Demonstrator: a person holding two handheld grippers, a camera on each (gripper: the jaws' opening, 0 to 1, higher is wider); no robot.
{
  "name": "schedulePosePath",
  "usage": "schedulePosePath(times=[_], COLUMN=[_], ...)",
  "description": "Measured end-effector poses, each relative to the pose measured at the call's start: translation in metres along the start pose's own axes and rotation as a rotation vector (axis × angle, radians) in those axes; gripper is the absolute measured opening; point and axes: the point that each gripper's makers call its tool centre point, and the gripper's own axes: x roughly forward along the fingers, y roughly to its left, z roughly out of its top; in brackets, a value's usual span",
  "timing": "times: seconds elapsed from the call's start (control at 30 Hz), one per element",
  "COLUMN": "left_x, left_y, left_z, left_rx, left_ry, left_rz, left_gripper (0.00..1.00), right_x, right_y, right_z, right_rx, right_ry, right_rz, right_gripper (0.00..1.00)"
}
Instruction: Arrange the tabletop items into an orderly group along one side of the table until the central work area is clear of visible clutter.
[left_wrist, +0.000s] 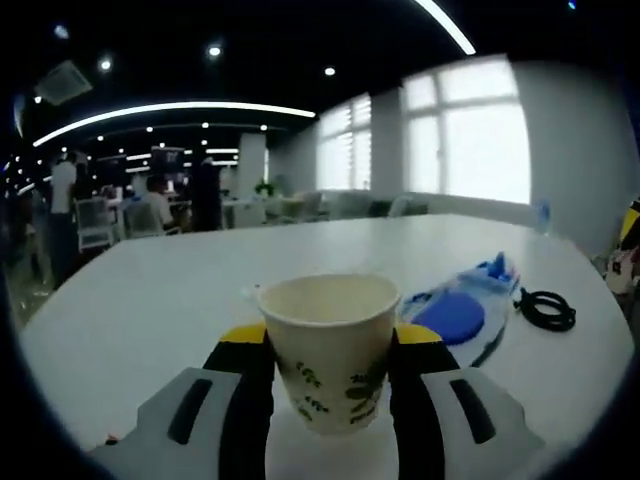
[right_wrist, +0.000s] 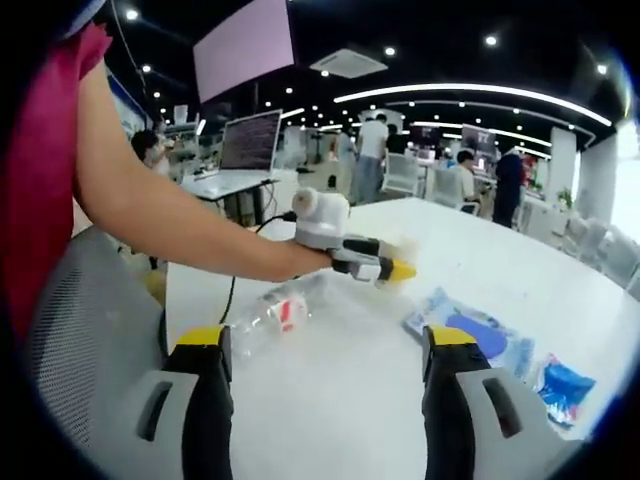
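Clamped between the left gripper's (left_wrist: 330, 385) jaws stands a paper cup (left_wrist: 330, 350); the right gripper's (right_wrist: 325, 375) jaws gape apart.

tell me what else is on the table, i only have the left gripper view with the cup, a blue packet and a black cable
Observer: A clear plastic bottle lies on its side on the table, just below the person's forearm.
Operator: is the right gripper holding anything
Observer: No, the right gripper is open, with bare table between its jaws.
Operator: whats on the near side
Observer: A grey mesh chair stands at the table's edge beside the person.
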Motion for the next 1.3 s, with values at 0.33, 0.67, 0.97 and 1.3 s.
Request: schedulePosePath(times=[0.33,0.67,0.97,1.3], left_x=[0.002,0.0,0.002,0.004], left_y=[0.0,0.0,0.003,0.002], left_z=[-0.008,-0.019,-0.024,-0.029], left_rx=[0.006,-0.005,-0.012,-0.003], left_ry=[0.022,0.034,0.035,0.059], left_rz=[-0.008,-0.003,-0.004,-0.012], left_gripper=[0.43,0.42,0.43,0.44], right_x=[0.001,0.0,0.001,0.002], right_y=[0.001,-0.001,-0.002,-0.003], right_z=[-0.002,-0.003,-0.004,-0.003], right_rx=[-0.002,-0.005,-0.002,-0.002], right_ry=[0.005,0.011,0.013,0.013], right_rz=[0.002,-0.001,-0.002,-0.004], right_gripper=[0.78,0.77,0.77,0.77])
